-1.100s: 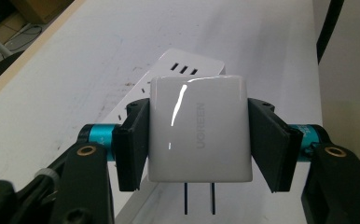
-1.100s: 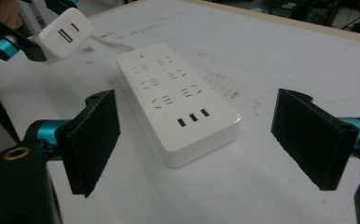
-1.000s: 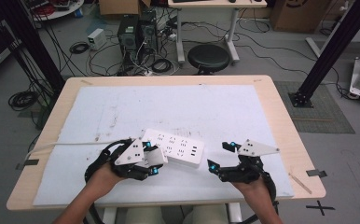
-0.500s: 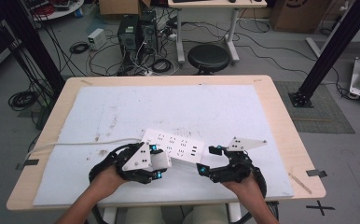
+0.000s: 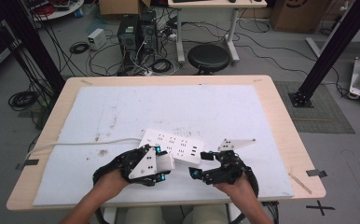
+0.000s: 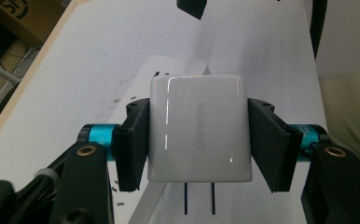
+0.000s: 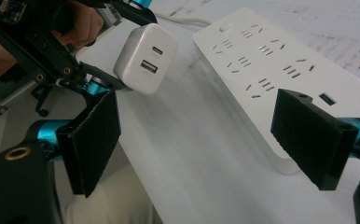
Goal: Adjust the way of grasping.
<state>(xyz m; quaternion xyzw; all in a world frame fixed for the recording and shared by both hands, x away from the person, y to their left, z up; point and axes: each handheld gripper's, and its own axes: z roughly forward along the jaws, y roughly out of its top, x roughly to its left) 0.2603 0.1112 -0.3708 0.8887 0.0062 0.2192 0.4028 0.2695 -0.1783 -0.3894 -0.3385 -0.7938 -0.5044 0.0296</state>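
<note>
Left gripper view: white square plastic charger [image 6: 200,128] is clamped by its flat sides in left gripper [image 6: 200,140], prongs kept free for insertion | High view: white rectangular power strip [image 5: 173,146] lies on white mat [image 5: 122,112], sockets up | Right gripper view: right gripper [image 7: 206,140] is held wide, nothing gripped, near the strip's end, judged ready for steadying it.

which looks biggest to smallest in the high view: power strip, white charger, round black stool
1. power strip
2. round black stool, though it stands farther off on the floor, so this is unsure
3. white charger, partly hidden by the left gripper
</note>
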